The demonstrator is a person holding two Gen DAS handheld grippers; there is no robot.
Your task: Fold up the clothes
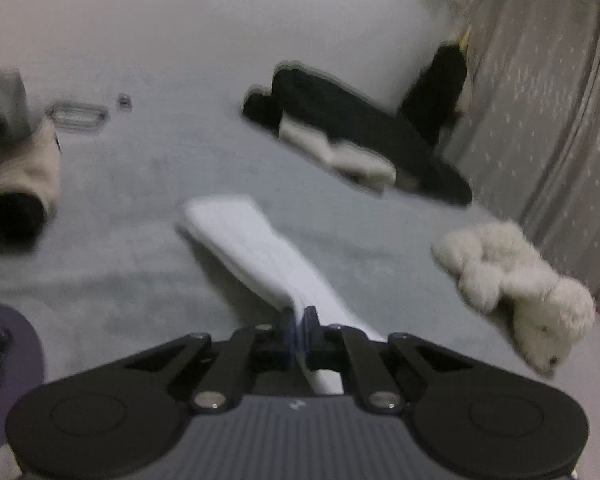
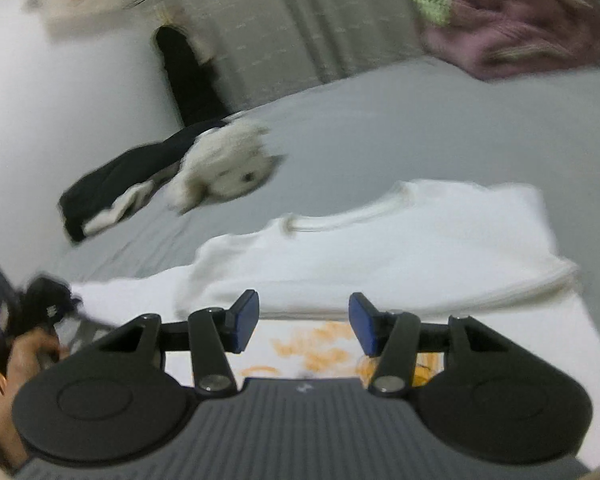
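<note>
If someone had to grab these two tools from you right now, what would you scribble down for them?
Left gripper: fingers shut on a white garment that stretches away over the grey bed.
Right gripper: fingers open, nothing between them, over a folded white shirt.
Also on the bed: a dark garment, a white plush toy, a pink pile.
Done: the white shirt looks folded.
Left: fold the held piece, likely the dark garment too.
</note>
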